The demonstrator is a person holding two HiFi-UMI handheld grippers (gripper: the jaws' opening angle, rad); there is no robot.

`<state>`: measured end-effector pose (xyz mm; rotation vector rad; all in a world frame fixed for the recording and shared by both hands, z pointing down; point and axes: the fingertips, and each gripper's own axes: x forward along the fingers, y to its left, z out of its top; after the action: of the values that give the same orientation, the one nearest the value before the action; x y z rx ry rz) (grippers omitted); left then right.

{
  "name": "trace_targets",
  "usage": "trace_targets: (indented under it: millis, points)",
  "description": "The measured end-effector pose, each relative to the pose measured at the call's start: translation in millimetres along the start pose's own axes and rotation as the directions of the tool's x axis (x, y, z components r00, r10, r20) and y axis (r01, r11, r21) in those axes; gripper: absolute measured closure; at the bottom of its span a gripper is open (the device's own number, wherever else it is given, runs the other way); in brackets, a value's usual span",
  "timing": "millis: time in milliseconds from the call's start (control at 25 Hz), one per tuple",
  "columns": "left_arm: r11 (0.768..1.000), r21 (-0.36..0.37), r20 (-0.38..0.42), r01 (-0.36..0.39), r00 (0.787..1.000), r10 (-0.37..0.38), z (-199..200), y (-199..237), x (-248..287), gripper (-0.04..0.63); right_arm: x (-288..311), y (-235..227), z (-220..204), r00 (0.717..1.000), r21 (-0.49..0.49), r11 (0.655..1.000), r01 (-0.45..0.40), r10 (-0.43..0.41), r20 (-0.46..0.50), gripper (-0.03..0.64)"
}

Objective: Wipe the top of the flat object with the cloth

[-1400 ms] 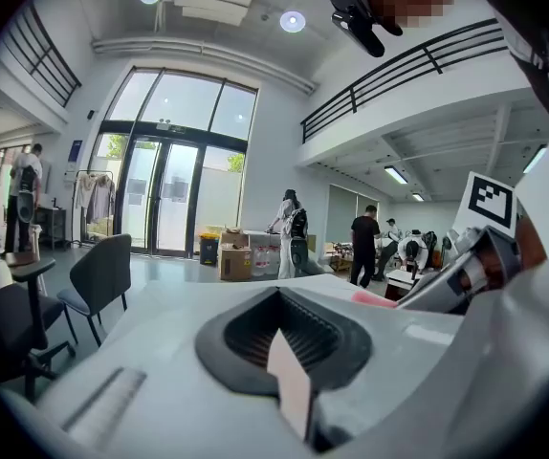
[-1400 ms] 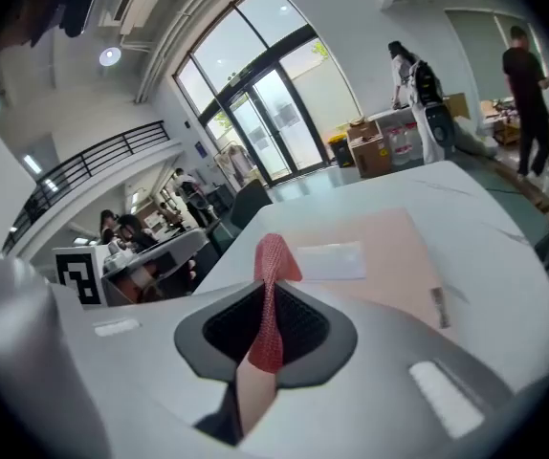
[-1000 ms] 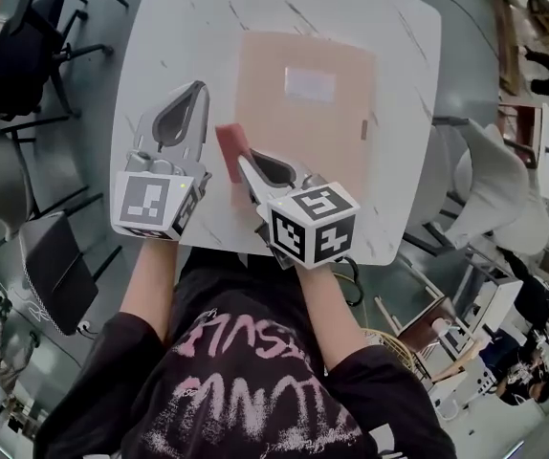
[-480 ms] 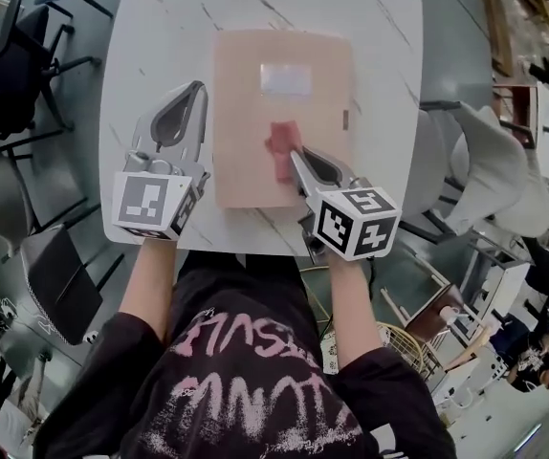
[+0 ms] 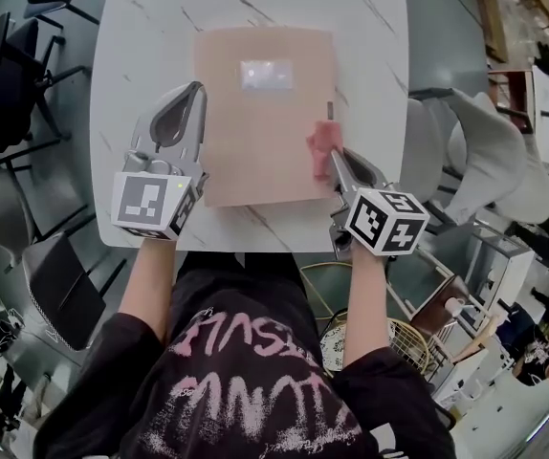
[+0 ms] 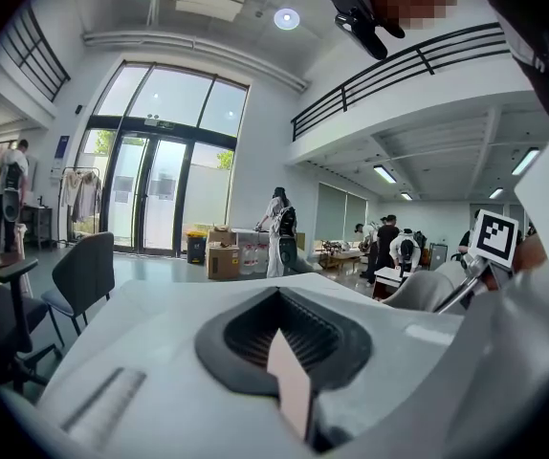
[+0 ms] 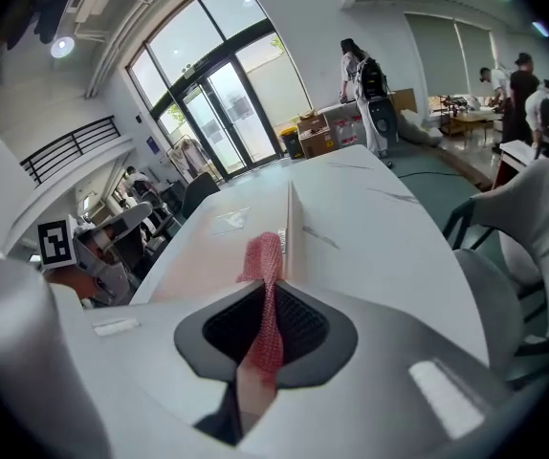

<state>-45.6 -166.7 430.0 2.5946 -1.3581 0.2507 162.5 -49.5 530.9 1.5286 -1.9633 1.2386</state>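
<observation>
A flat tan folder (image 5: 255,132) with a white label (image 5: 266,75) lies in the middle of the white marble-look table (image 5: 141,36). My right gripper (image 5: 335,159) is shut on a red mesh cloth (image 5: 321,145), which rests on the folder's right edge near its front corner. In the right gripper view the cloth (image 7: 266,266) hangs out of the shut jaws over the folder (image 7: 212,247). My left gripper (image 5: 190,92) is shut with nothing in it, and it hovers by the folder's left edge without touching it.
Black chairs (image 5: 7,75) stand left of the table and a white chair (image 5: 490,151) on the right. The table's front edge (image 5: 246,247) is close to the person's body. Several people and desks (image 6: 380,247) are far off in the hall.
My right gripper has dragged the cloth from the folder's near left side across its lower part to the right edge. The left gripper has stayed put.
</observation>
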Motion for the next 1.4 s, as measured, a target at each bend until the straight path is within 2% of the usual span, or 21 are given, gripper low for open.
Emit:
trace_targets:
  millis: [160,280,440,560,880,1080,1400]
  points:
    - [1.0,0.003,0.0,-0.002,1.0,0.002,0,-3,-1,0.594,-5,-6,5,1.0,0.013,1.0,0.0,-0.001,0.027,0.566]
    - [1.0,0.014,-0.008,-0.01,1.0,0.01,2,-5,-3,0.594,-13,4,22,0.991,-0.016,0.999,-0.052,0.054,0.124,0.566]
    - [1.0,0.005,0.009,-0.014,1.0,0.013,7,-2,-8,0.594,-27,25,63,0.937,-0.137,0.989,-0.053,0.097,0.335,0.566]
    - [1.0,0.013,0.032,-0.005,0.999,0.005,8,-1,-10,0.594,-30,41,89,0.897,-0.224,0.974,-0.025,0.121,0.424,0.566]
    - [1.0,0.007,0.032,-0.024,0.999,0.024,11,4,-17,0.594,-22,54,105,0.857,-0.272,0.962,-0.005,0.144,0.494,0.566]
    - [0.999,-0.002,0.011,-0.042,0.999,0.042,14,9,-19,0.594,-20,54,101,0.853,-0.269,0.963,-0.001,0.142,0.502,0.566]
    - [0.999,0.001,0.046,-0.035,0.998,0.035,21,9,-20,0.594,-22,57,101,0.849,-0.265,0.964,0.0,0.14,0.509,0.565]
